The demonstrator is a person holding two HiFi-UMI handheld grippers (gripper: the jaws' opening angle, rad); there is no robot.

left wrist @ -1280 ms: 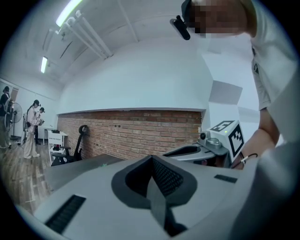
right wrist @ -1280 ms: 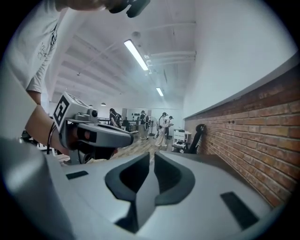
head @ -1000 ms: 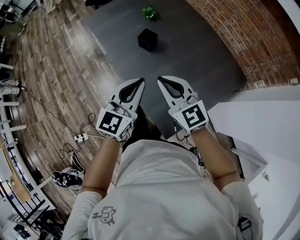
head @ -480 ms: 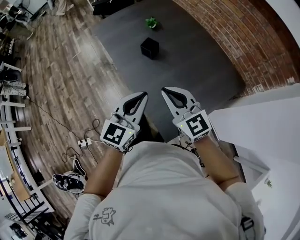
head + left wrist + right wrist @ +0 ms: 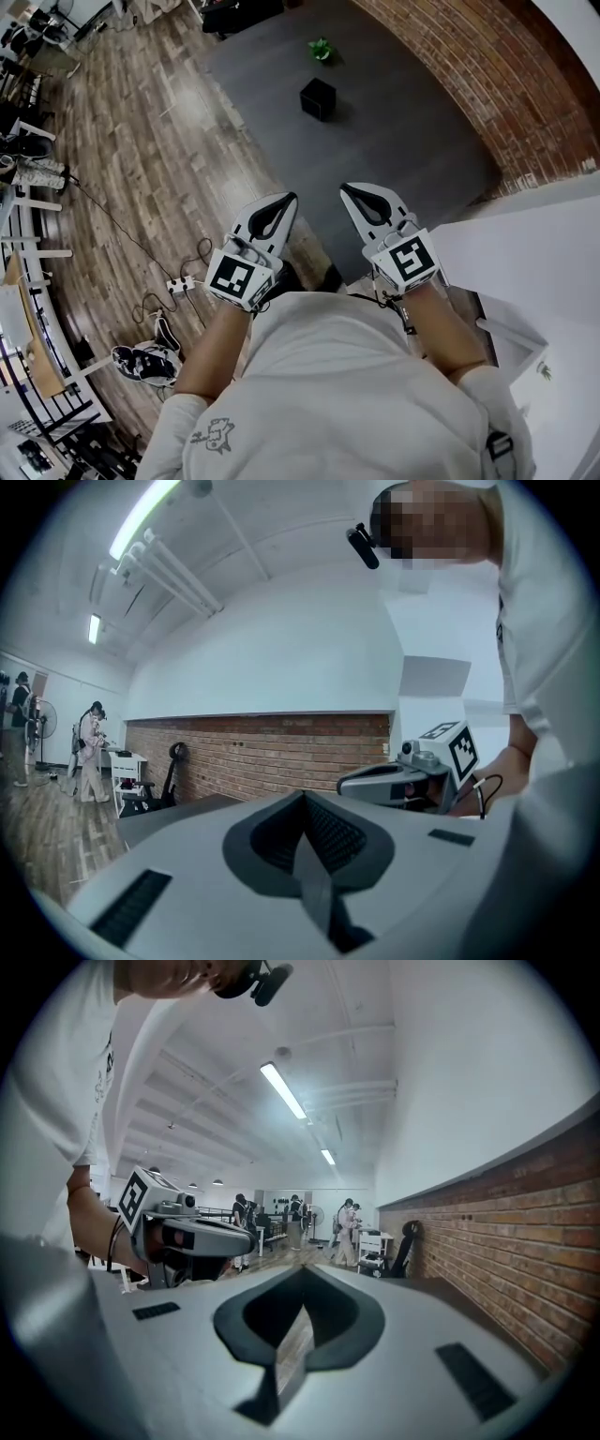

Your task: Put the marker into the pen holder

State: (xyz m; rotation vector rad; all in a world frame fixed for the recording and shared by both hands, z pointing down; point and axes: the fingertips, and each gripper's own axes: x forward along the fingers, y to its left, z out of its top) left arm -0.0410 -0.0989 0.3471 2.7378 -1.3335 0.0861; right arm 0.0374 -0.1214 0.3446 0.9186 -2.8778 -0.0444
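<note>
Both grippers are held side by side just ahead of the person's white shirt (image 5: 328,375), jaws pointing away from the body.

Left gripper (image 5: 288,198): jaws closed tip to tip, nothing between them. Its own view shows the pads meeting along a single seam.

Right gripper (image 5: 348,188): jaws likewise pressed together and empty.

The two grippers stand near each other but apart. Each carries its square-marker cube at the wrist end, directly ahead of a bare forearm.

Below and to the left of the left gripper, on the wooden floor (image 5: 141,159), lies a white power strip (image 5: 180,284) with its cable. A pair of dark sneakers (image 5: 145,361) lies nearer the body. Immediately right of the right gripper is the edge of a white worktop (image 5: 525,244).

Beyond the jaw tips a dark grey mat (image 5: 403,131) spreads out. The pen holder (image 5: 318,98), a black cube-shaped box, stands on this mat well ahead of both grippers, roughly on the line between them. A small green object (image 5: 322,49) sits past the holder and apart from it. The marker cannot be made out at this range.

A brick wall (image 5: 487,75) bounds the mat on the right gripper's side. In the right gripper view, several people (image 5: 349,1232) stand far off along that wall
</note>
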